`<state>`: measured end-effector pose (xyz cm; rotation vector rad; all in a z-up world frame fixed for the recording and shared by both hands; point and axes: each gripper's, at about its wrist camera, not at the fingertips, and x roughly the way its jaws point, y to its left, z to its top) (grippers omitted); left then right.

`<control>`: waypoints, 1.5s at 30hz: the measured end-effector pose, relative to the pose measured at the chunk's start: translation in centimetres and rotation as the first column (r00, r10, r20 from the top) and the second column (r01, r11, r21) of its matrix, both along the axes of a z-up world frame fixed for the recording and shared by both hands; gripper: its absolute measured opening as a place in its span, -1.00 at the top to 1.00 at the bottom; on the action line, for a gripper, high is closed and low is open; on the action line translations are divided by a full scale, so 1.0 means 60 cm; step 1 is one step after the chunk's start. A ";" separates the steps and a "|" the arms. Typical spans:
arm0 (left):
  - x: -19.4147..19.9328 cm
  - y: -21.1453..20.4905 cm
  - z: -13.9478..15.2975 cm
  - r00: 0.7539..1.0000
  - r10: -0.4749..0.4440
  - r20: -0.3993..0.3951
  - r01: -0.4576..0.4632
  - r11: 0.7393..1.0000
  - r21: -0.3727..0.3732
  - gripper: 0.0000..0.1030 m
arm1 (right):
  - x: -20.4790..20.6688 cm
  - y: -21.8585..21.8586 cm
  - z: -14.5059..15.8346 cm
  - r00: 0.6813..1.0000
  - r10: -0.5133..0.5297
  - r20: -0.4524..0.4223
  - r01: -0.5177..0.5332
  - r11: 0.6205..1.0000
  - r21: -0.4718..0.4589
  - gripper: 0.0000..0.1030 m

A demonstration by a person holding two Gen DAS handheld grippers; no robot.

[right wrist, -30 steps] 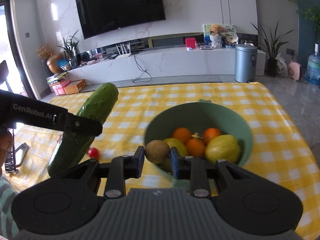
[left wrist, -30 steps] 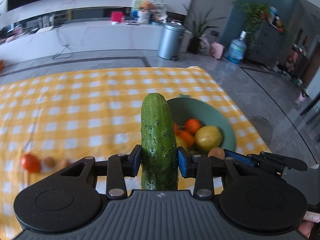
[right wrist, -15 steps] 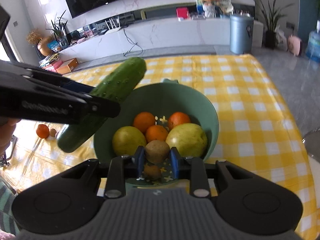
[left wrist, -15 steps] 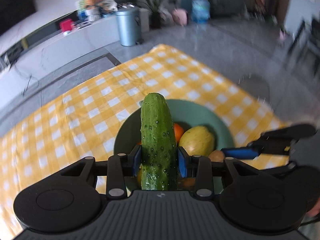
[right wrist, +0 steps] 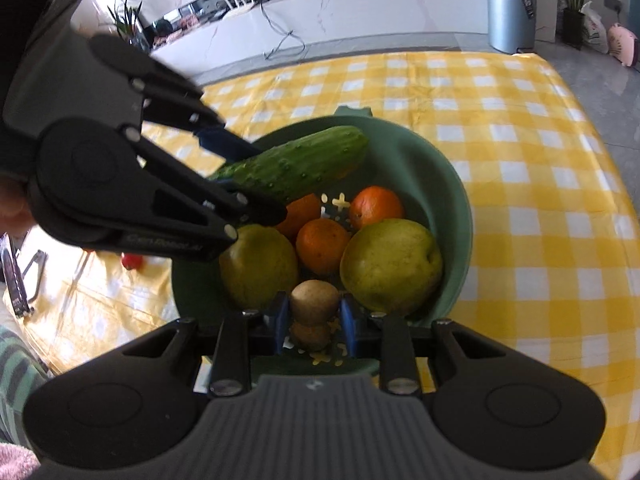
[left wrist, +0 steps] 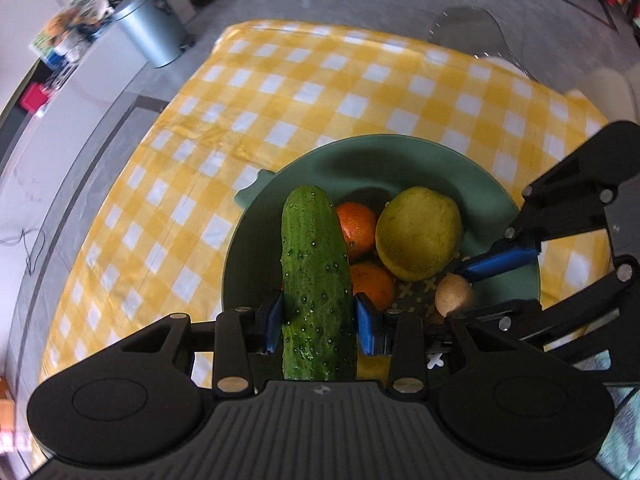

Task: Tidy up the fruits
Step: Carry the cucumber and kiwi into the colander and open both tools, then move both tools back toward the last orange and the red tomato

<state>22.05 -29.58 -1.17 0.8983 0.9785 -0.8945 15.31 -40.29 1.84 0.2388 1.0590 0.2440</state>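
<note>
My left gripper (left wrist: pixel 318 320) is shut on a green cucumber (left wrist: pixel 316 280) and holds it over the green bowl (left wrist: pixel 400 160). The cucumber also shows in the right wrist view (right wrist: pixel 296 164), above the bowl's far left side (right wrist: pixel 448 184). My right gripper (right wrist: pixel 314 316) is shut on a small brown kiwi (right wrist: pixel 314 302), low inside the bowl's near side. The kiwi also shows in the left wrist view (left wrist: pixel 454 294). The bowl holds two yellow-green pears (right wrist: pixel 392 264), three oranges (right wrist: pixel 322 246) and another small brown fruit (right wrist: pixel 310 336) under the kiwi.
The bowl stands on a yellow and white checked tablecloth (right wrist: pixel 540 200). A small red fruit (right wrist: pixel 130 261) lies on the cloth left of the bowl. A metal tool (right wrist: pixel 18 280) lies at the table's left edge. The table's far edge (left wrist: pixel 320 28) drops to a grey floor.
Both grippers have moved down and in over the bowl. The cucumber is now lower over the bowl's left side and the kiwi is deeper inside the near side.
</note>
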 end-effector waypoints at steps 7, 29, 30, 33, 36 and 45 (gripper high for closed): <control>0.004 -0.008 -0.008 1.000 -0.029 0.000 0.029 0.998 0.048 0.18 | 0.015 0.016 -0.003 0.998 0.043 -0.045 -0.044 0.999 -0.018 0.53; 0.002 0.014 -0.005 0.998 0.024 0.052 -0.024 1.000 -0.008 -0.17 | 0.020 0.043 -0.005 0.996 0.069 -0.055 -0.077 0.986 -0.149 0.31; 0.001 0.018 0.001 0.998 0.031 0.048 -0.030 0.999 -0.018 -0.18 | 0.018 0.044 -0.002 0.996 0.068 -0.053 -0.075 0.986 -0.150 0.31; -0.009 0.033 0.024 0.998 0.040 0.050 -0.037 0.998 -0.055 -0.19 | 0.011 0.045 0.009 0.998 0.057 -0.037 -0.062 0.986 -0.152 0.26; -0.027 0.056 0.047 0.996 0.062 0.068 -0.055 0.994 -0.096 -0.22 | 0.000 0.046 0.022 1.000 0.028 -0.011 -0.029 0.988 -0.152 0.17; -0.073 0.178 0.128 0.958 0.274 0.085 -0.249 0.942 -0.223 -0.22 | -0.043 0.081 0.066 0.994 -0.055 0.093 0.066 0.990 -0.124 -0.02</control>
